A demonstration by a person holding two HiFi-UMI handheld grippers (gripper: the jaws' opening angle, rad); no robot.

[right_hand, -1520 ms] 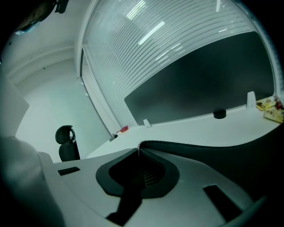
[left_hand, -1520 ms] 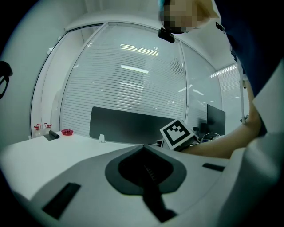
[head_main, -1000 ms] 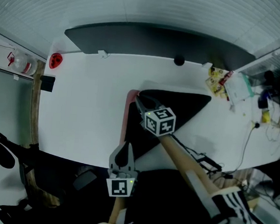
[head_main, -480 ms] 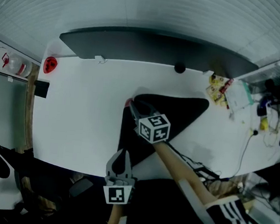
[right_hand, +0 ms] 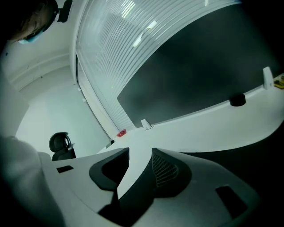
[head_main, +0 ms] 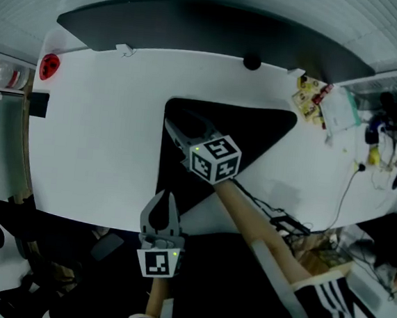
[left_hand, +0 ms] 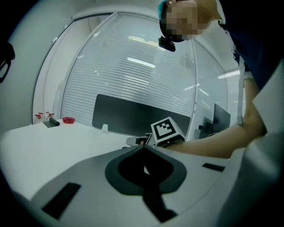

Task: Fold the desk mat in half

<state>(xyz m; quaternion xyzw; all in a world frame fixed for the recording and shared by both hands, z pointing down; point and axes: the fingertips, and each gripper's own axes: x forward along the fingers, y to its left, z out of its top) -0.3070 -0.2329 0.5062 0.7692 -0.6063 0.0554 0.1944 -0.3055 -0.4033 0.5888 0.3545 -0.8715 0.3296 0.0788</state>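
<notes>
1 red dish [head_main: 49,66] sits apart from desk mat [head_main: 257,129].

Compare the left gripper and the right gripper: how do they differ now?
The left gripper's jaws are together; the right gripper's jaws are apart and opening, with nothing gripped between them. The left gripper hangs at the table's near edge; the right gripper reaches over the mat's left edge. Both are grey and carry a marker cube.

Red dish [head_main: 49,65], dark divider panel [head_main: 197,30]
</notes>
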